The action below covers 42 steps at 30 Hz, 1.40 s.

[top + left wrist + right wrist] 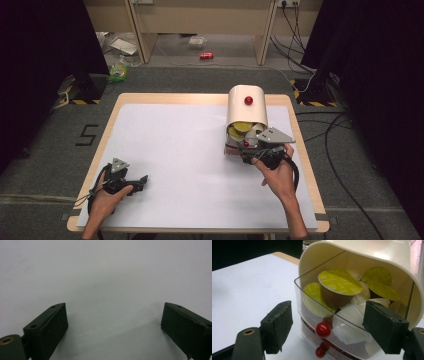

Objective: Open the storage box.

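On the white-covered wooden table (165, 150), toward its far right corner, stands a cream plastic dispenser with a rounded hood (247, 107) and a small red knob on top (248, 100). Its clear plastic drawer (312, 315) is pulled out toward the person and is heaped with coffee capsules, some with yellow-green foil lids (339, 282), some white (352, 322). A round red knob (323, 329) sits on the drawer's front wall. The right gripper (327, 325) hovers just in front of that drawer, its black jaws partly apart on either side of the knob and the drawer's front, pressing on neither. The left gripper (113, 325) rests low over the bare white surface near the table's near left corner, jaws spread wide with nothing between them.
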Motion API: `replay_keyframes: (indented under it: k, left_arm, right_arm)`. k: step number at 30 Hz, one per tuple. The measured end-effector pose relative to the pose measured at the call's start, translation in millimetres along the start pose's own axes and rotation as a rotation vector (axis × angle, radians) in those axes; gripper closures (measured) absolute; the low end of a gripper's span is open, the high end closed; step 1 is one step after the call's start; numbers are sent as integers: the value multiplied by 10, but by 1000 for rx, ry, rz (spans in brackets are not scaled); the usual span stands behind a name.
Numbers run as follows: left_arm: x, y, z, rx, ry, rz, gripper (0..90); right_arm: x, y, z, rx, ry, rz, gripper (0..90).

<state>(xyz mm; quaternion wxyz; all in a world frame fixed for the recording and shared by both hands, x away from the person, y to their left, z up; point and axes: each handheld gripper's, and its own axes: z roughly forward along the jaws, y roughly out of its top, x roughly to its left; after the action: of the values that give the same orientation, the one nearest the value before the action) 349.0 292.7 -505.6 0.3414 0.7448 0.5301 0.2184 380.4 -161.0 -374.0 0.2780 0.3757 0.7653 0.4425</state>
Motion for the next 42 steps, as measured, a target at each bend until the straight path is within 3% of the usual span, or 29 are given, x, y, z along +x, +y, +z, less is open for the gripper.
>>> replay_keyframes:
  k: [42]
  left_arm:
    - [4, 0, -3, 2, -3, 0, 63]
  right_arm:
    - [184, -135, -261, 42, 52, -36, 246]
